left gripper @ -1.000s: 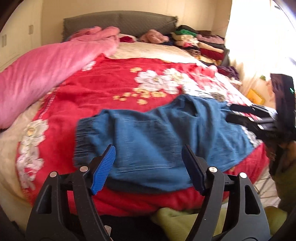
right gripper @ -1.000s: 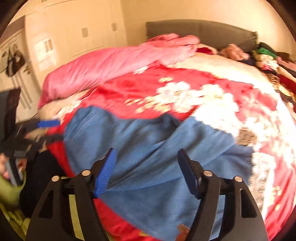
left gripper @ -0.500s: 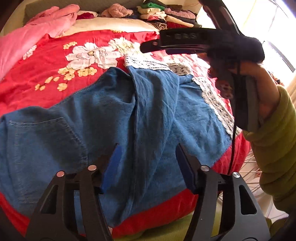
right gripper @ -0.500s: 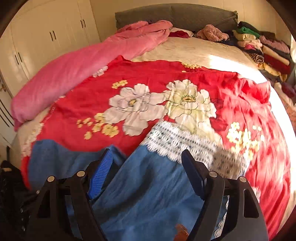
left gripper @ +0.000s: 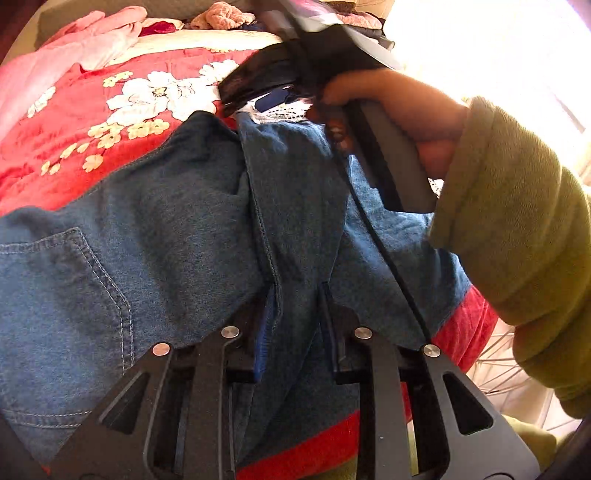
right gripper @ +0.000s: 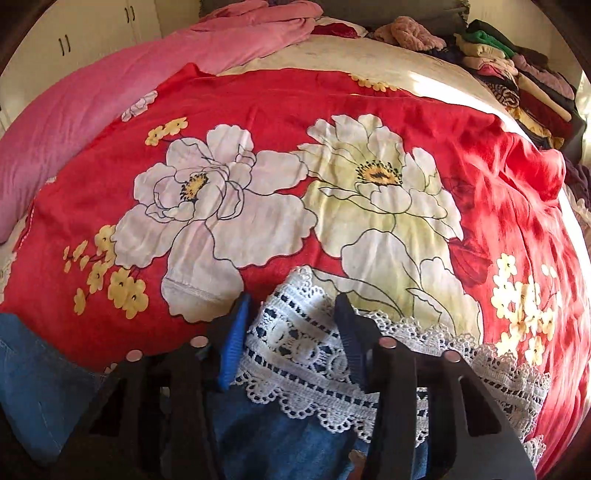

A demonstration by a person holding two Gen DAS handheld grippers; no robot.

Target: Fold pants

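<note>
Blue denim pants [left gripper: 166,229] with a white lace hem [right gripper: 306,354] lie on a red flowered blanket [right gripper: 280,110] at the bed's near edge. My left gripper [left gripper: 295,317] is pressed into the denim, its jaws narrowed around a raised fold by the leg seam. My right gripper [right gripper: 291,332] has its jaws narrowed around a bunched piece of the lace hem. In the left wrist view the right gripper [left gripper: 266,92] and the hand holding it reach over the far end of the pants.
A pink quilt [right gripper: 122,77] lies along the left of the bed. Stacks of folded clothes [right gripper: 517,74] sit at the head on the right. White cupboards [right gripper: 92,29] stand at the left. A wire basket [left gripper: 506,365] is below the bed's right edge.
Both grippers have moved down onto the pants and their jaws have narrowed, the left around a denim fold, the right around the lace hem.
</note>
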